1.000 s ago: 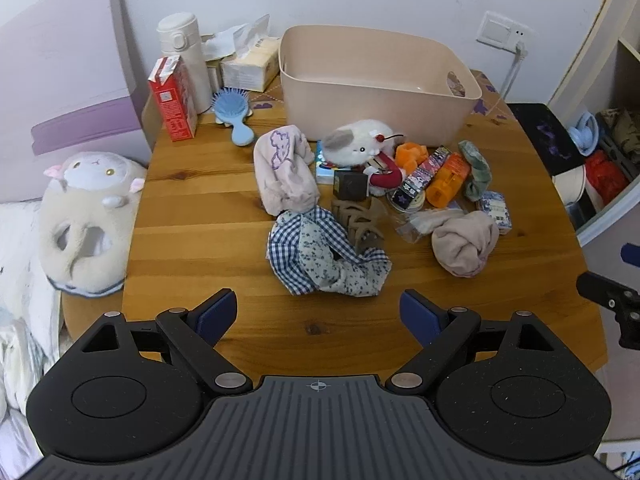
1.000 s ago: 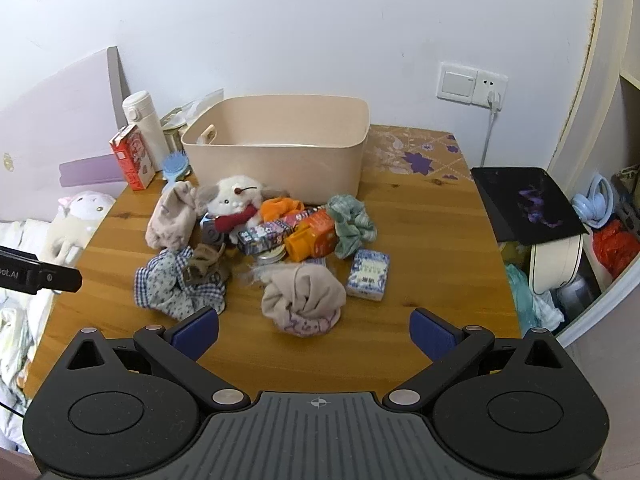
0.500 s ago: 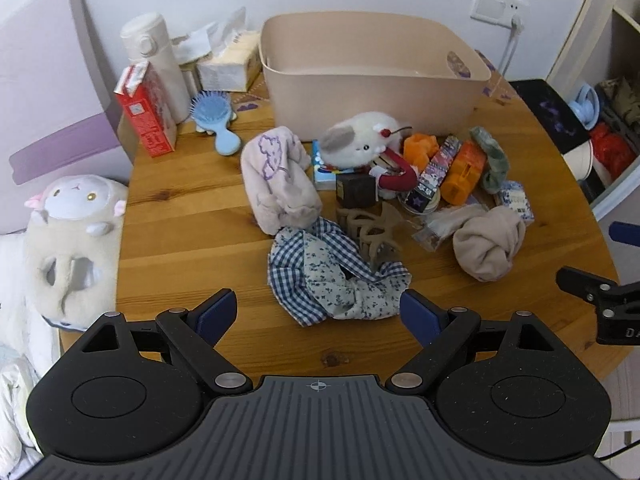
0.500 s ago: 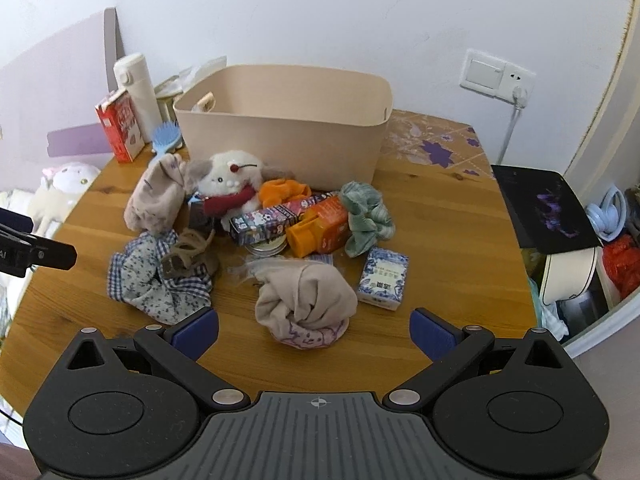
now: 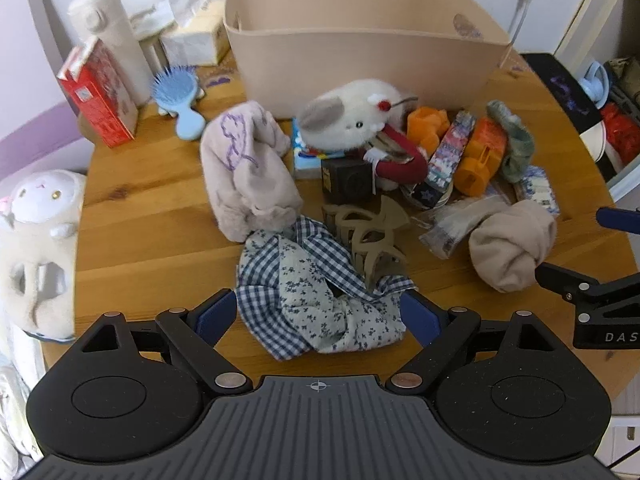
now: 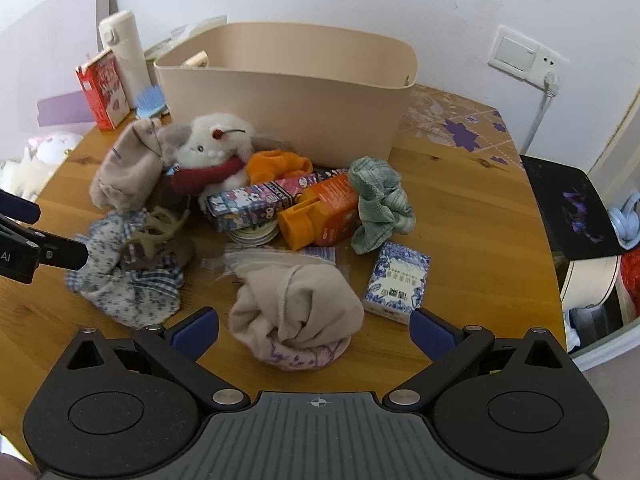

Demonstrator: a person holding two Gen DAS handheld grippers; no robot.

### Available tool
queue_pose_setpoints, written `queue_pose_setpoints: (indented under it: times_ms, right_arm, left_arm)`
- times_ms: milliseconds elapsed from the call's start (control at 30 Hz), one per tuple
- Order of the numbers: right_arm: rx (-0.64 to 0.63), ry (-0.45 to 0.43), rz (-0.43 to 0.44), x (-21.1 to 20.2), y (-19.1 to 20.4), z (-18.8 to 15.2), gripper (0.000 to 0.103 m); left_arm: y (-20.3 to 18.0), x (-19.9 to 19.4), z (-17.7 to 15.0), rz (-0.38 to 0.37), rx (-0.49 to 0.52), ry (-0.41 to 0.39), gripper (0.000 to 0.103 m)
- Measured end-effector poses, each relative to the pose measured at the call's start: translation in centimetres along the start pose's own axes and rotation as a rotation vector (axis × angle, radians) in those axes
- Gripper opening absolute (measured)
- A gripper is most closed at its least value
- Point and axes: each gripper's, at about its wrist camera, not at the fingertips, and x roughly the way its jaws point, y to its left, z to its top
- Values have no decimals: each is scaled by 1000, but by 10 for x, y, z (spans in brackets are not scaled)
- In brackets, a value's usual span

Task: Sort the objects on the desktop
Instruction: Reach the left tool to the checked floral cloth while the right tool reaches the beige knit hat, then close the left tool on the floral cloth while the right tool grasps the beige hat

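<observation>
Two sets of jaws, both mine, hang spread wide above a round wooden bench [image 5: 132, 208] strewn with small things. My left gripper [image 5: 318, 314] flanks a crumpled blue-checked and flowered cloth [image 5: 316, 292], its blue pads to either side of the fabric; whether they touch it cannot be told. A khaki plastic hair claw [image 5: 372, 240] lies on the cloth's far edge. My right gripper [image 6: 314, 328] flanks a rolled beige sock with a purple-patterned cuff [image 6: 296, 312], holding nothing.

Behind the clutter stands a large beige plastic tub [image 6: 288, 100], at the bench's far side. Just before it lie a white plush mouse with a dark red scarf [image 6: 212, 152], a pale pink bunched sock with purple stitching [image 5: 248, 164], a crumpled orange cloth [image 6: 278, 162], a long cartoon-printed carton [image 6: 256, 200], an orange plastic bottle on its side [image 6: 324, 210], a green ribbed scrunchie [image 6: 380, 204] and a blue-and-white patterned packet [image 6: 398, 284]. A small dark brown box [image 5: 346, 180] sits by the mouse.

Left of the tub stand a red carton [image 5: 98, 92], a white flask [image 5: 110, 40], a blue hairbrush [image 5: 180, 96] and a tissue pack [image 5: 192, 36]. A pale plush sheep [image 5: 36, 240] lies off the bench's left edge.
</observation>
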Motion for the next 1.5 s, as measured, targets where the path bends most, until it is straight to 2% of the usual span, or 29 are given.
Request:
queue_pose_setpoints:
  times_ms: [200,333,600,767,967,1200,1267,1333,1400,1433,1500]
  right_arm:
    - [-39,37,-18,32,-3,3,103]
    - [-35,59,9,50,-5,4,103]
    - [-56,89,60,75,0,4,103]
    - [-70,109,92,84,2,3,103]
    - [-65,110,114,88,2,-1,103]
    - [-92,98,99,88,6,-3,103]
    - [-92,97,99,87,6,-3,101]
    - [-81,78,110,84,4,-4,89]
    - [-71,60,102,78,2,-4,72]
    - [-66,59,100,77,1,-5,70]
    - [-65,55,100,74,0,-7,65]
  left_arm:
    - [4,29,4,18,-33,22,90]
    - [6,48,4,36,-38,52,90]
    - [7,72,-3,15,-67,89,90]
    - [5,79,-8,22,-72,86,92]
    - [-5,84,-12,34,-37,100,103]
    - [-5,86,-8,40,-73,157,103]
    - [-5,84,-10,46,-94,146,102]
    - [-6,80,-15,57,-102,115,96]
    - [-6,73,-20,60,-111,79,81]
    - [-7,70,-22,62,-116,65,76]
    - [-9,65,-26,60,-113,44,56]
